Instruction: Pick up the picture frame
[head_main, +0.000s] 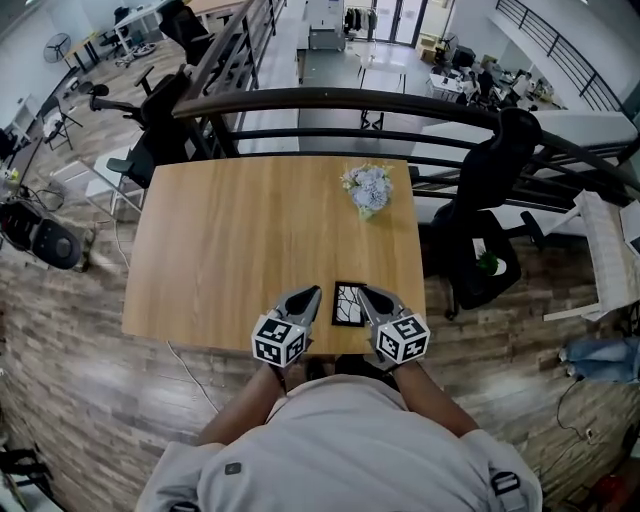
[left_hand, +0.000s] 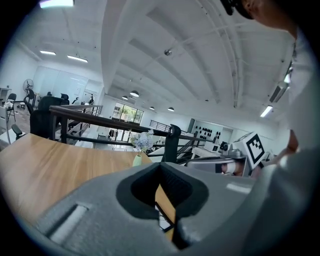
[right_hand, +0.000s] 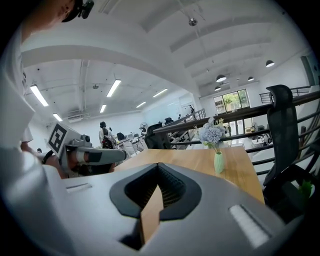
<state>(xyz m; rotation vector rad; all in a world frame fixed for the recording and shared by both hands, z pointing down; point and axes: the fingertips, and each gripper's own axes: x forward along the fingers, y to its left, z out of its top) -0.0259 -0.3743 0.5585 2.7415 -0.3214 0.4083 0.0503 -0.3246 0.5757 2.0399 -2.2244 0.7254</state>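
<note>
Left gripper (head_main: 313, 293) and right gripper (head_main: 364, 293): fingers closed, empty, flanking the flat picture frame (head_main: 349, 304) near the surface (head_main: 230, 240) edge. Risk: closed fingers could shove it off.

Picture frame (head_main: 349, 304) lies between left gripper (head_main: 314, 293) and right gripper (head_main: 366, 294).

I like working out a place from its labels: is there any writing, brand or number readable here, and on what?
No text can be read in any view.
Cubes on the left gripper and right gripper: black-and-white square patterns only, no letters or numbers.
Picture frame: a black-and-white design, no words made out.
Office behind the table: any signs are too small to read.
</note>
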